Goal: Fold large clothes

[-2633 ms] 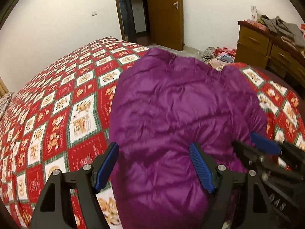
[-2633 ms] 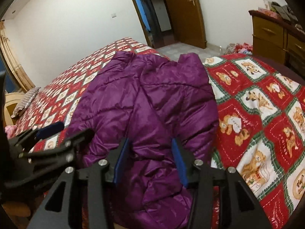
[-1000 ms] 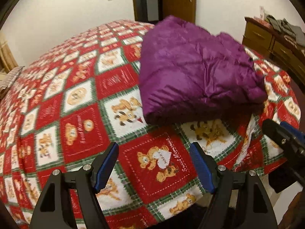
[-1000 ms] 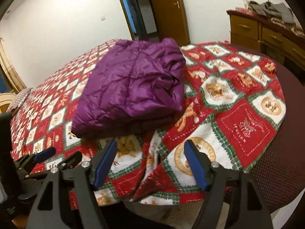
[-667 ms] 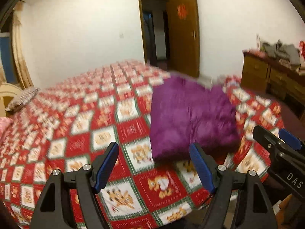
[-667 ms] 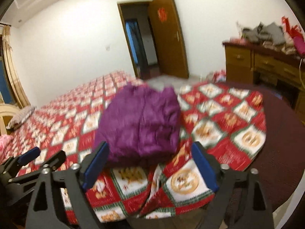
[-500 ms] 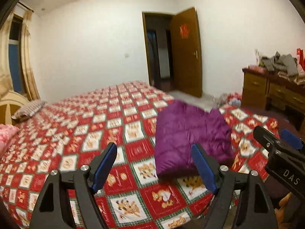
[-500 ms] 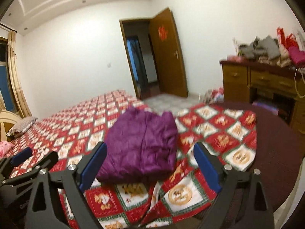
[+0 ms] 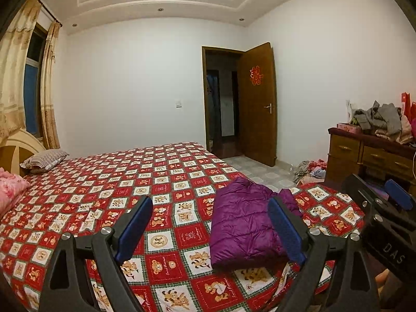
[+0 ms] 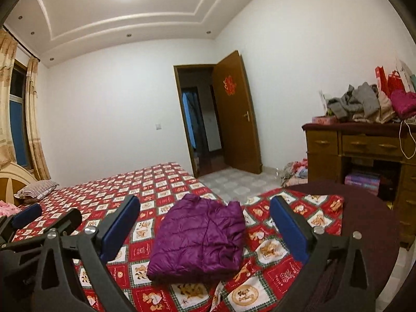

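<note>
A purple puffer jacket (image 9: 244,223) lies folded in a compact rectangle near the foot corner of the bed; it also shows in the right wrist view (image 10: 200,236). My left gripper (image 9: 208,228) is open and empty, held back from the bed with the jacket seen past its right finger. My right gripper (image 10: 205,228) is open and empty, also held back, with the jacket framed between its fingers. Neither gripper touches the jacket. The right gripper's tip shows at the right edge of the left wrist view (image 9: 384,208).
The bed has a red, white and green bear-print bedspread (image 9: 161,179) with pillows (image 9: 44,157) at the head. A wooden dresser (image 10: 364,150) piled with clothes (image 10: 364,104) stands at the right. Clothes lie on the tiled floor (image 10: 293,174) near the open door (image 10: 236,114).
Both grippers let go of the jacket, opened wide and pulled up and back from the bed. The jacket went from spread long to a folded bundle lying still.
</note>
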A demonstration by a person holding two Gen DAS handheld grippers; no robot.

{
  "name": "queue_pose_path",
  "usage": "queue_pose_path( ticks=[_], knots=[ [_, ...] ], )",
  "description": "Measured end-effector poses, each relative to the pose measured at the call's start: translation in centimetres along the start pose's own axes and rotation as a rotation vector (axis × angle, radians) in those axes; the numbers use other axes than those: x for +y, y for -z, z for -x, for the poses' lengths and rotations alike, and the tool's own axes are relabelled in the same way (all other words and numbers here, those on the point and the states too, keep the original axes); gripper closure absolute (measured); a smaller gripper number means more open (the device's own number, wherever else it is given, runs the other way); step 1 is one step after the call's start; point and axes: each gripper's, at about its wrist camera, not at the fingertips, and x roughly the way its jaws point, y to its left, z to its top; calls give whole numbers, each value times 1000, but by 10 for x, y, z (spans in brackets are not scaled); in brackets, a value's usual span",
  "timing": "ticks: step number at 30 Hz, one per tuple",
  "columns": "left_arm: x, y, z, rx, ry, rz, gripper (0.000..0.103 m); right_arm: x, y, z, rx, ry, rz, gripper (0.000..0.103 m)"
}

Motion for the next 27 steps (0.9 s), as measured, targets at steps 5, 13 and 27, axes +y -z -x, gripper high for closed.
queue_pose_path(
  ticks=[5, 13, 27],
  knots=[
    [-4, -1, 3, 2, -6, -14, 12, -9, -3, 3, -26, 15, -24, 0],
    [-1, 1, 1, 20, -16, -4, 12, -7, -1, 4, -19, 11, -16, 0],
    [0, 2, 2, 27, -16, -16, 12, -8, 0, 5, -22, 16, -15, 0]
  ],
)
